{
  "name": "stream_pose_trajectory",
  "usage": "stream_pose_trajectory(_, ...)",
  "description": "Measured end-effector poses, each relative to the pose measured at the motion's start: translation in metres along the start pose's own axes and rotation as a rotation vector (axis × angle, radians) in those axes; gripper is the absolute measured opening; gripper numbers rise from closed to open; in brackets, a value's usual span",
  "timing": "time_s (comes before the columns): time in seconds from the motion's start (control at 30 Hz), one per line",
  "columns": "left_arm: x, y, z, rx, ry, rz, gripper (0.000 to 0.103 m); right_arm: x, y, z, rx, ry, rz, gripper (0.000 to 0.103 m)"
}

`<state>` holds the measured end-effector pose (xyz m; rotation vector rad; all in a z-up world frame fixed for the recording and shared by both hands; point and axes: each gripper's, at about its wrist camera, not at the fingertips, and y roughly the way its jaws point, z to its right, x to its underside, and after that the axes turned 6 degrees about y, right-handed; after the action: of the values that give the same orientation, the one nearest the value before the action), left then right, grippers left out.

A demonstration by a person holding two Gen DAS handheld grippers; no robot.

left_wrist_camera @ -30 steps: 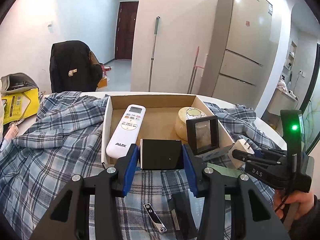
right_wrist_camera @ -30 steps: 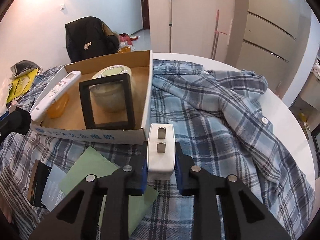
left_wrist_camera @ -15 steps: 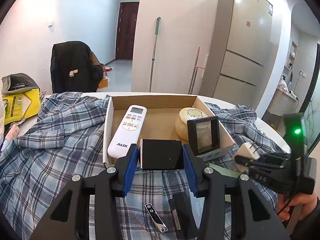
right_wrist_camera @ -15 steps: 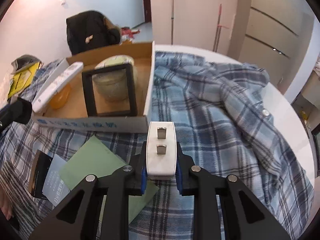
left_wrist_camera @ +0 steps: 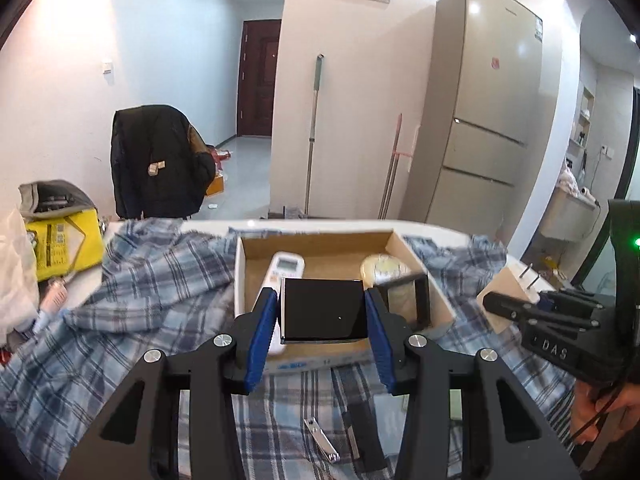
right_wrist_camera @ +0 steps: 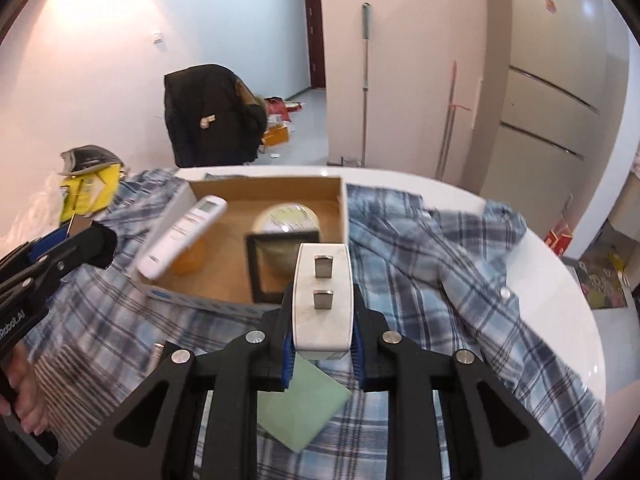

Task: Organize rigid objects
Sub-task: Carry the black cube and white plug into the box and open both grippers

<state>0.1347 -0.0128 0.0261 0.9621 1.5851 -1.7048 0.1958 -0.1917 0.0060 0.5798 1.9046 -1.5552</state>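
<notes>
My left gripper is shut on a black square box, held in the air just before the near wall of an open cardboard box. My right gripper is shut on a white plug adapter with two metal prongs, lifted above the plaid shirt; the same adapter shows at the right of the left wrist view. Inside the cardboard box lie a white remote, a round cream jar and a black frame.
A nail clipper and a black flat item lie on the shirt below my left gripper. A green card sits under my right gripper. A yellow package is at the table's left. A hand holds the left gripper.
Both grippers have risen with their objects still held. The cardboard box and table now sit lower and smaller in both views, and the adapter hangs higher over the shirt.
</notes>
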Motion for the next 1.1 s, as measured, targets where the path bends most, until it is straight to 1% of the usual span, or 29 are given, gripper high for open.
stream_pose_trajectory(0.1,-0.023,-0.008,-0.003,-0.007,-0.002,0.043,0.046,-0.019,-0.006,-0.011,-0.025,0.003,0.007,0.021)
stream_pose_trajectory(0.2,-0.043,-0.009,-0.006,0.018,-0.017,0.084,0.046,-0.038,-0.008,-0.023,-0.038,0.025,0.033,0.021)
stream_pose_trajectory(0.27,-0.046,-0.008,-0.011,0.021,-0.051,0.118,0.046,-0.05,-0.005,-0.029,-0.061,0.057,0.036,0.021)
stream_pose_trajectory(0.33,-0.04,-0.001,-0.015,0.02,-0.078,0.134,0.046,-0.054,-0.005,-0.035,-0.098,0.097,0.056,0.021)
stream_pose_trajectory(0.37,-0.034,0.006,-0.017,0.024,-0.079,0.131,0.046,-0.054,-0.002,-0.041,-0.095,0.088,0.055,0.021)
stream_pose_trajectory(0.43,-0.024,0.022,-0.021,0.008,-0.07,0.111,0.046,-0.051,0.011,-0.05,-0.086,0.065,0.047,0.021)
stream_pose_trajectory(0.47,-0.018,0.032,-0.024,-0.003,-0.066,0.091,0.046,-0.047,0.019,-0.052,-0.097,0.063,0.039,0.021)
stream_pose_trajectory(0.53,-0.011,0.05,-0.028,-0.022,-0.038,0.025,0.046,-0.039,0.036,-0.052,-0.13,0.069,0.008,0.021)
stream_pose_trajectory(0.57,-0.009,0.055,-0.032,-0.035,-0.04,0.011,0.046,-0.034,0.047,-0.052,-0.146,0.072,-0.011,0.021)
stream_pose_trajectory(0.63,-0.006,0.059,-0.043,-0.036,-0.079,0.006,0.046,-0.026,0.064,-0.053,-0.157,0.057,-0.054,0.021)
stream_pose_trajectory(0.7,-0.005,0.059,-0.048,-0.017,-0.102,0.008,0.046,-0.019,0.077,-0.054,-0.168,0.04,-0.08,0.021)
stream_pose_trajectory(0.8,-0.004,0.058,-0.046,-0.025,-0.082,0.025,0.046,-0.012,0.09,-0.057,-0.18,0.025,-0.12,0.021)
stream_pose_trajectory(0.97,0.0,0.063,-0.037,-0.012,-0.055,0.017,0.046,-0.003,0.106,-0.056,-0.146,0.012,-0.161,0.021)
stream_pose_trajectory(1.1,0.003,0.068,-0.033,-0.003,-0.043,0.005,0.046,-0.003,0.114,-0.051,-0.108,0.012,-0.169,0.021)
